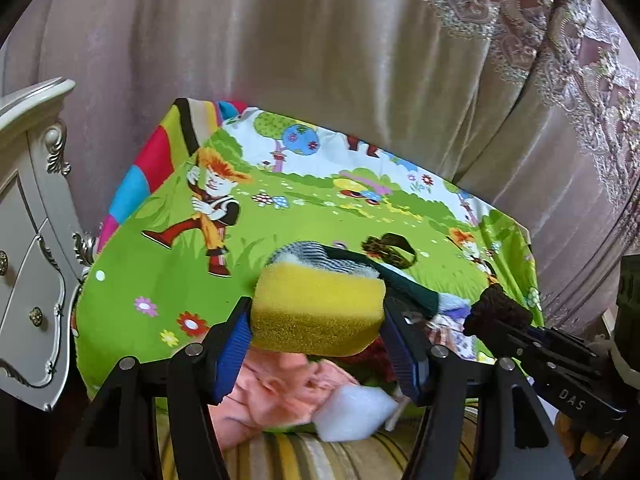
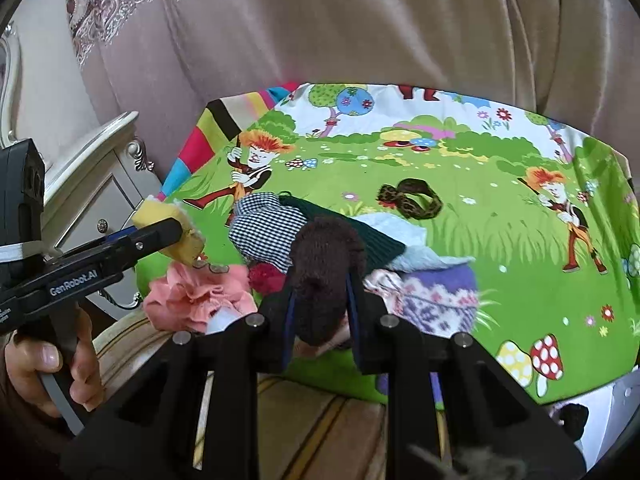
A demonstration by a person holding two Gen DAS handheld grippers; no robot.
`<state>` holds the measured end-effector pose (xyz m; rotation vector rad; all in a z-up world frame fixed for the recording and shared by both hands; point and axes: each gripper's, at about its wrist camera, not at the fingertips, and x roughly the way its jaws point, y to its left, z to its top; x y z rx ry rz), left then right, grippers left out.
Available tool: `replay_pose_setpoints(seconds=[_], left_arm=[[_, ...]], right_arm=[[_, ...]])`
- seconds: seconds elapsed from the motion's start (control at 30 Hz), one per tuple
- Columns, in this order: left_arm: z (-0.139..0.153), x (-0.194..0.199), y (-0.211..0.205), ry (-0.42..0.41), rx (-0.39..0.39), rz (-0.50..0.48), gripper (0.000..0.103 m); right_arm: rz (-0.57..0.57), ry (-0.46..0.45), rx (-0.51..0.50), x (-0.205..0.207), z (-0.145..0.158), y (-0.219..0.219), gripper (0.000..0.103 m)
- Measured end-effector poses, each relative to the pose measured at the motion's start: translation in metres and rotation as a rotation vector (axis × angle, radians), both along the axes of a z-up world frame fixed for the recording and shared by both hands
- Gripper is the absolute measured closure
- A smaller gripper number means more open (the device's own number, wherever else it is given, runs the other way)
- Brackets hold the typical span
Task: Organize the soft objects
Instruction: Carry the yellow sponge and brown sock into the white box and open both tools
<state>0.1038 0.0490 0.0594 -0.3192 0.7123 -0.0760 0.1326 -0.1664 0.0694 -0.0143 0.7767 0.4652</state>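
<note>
My left gripper (image 1: 318, 312) is shut on a yellow sponge (image 1: 318, 310) and holds it above the near edge of the cartoon-print cloth (image 1: 160, 264). The sponge also shows in the right wrist view (image 2: 180, 236). My right gripper (image 2: 320, 292) is shut on a dark brown knitted piece (image 2: 326, 272), seen also in the left wrist view (image 1: 500, 312). A pile of soft things lies below: a checked fabric (image 2: 264, 232), a dark green knit (image 2: 380, 244), a pink ruffled cloth (image 2: 196, 296), a purple patterned knit (image 2: 440, 296) and a leopard-print headband (image 2: 412, 200).
The cartoon cloth (image 2: 520, 260) covers a table. A cream cabinet with drawers (image 1: 28, 240) stands at the left. Beige curtains (image 1: 320, 60) hang close behind. A striped cushion (image 2: 320, 412) lies at the near edge. A white foam piece (image 1: 356, 412) sits by the pink cloth.
</note>
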Motion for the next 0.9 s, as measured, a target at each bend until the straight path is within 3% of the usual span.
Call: replay_pose_setpoints(seconds=[0.47, 0.9], left_arm=[[0.010, -0.018, -0.075, 0.006, -0.004, -0.140, 0.040], [0.012, -0.023, -0.167, 0.037, -0.013, -0.327, 0.040]], right_arm=[[-0.091, 0.023, 0.015, -0.031, -0.008, -0.072, 0.077], [-0.266, 0.042, 0.038, -0.059, -0.017, -0.173, 0.077]])
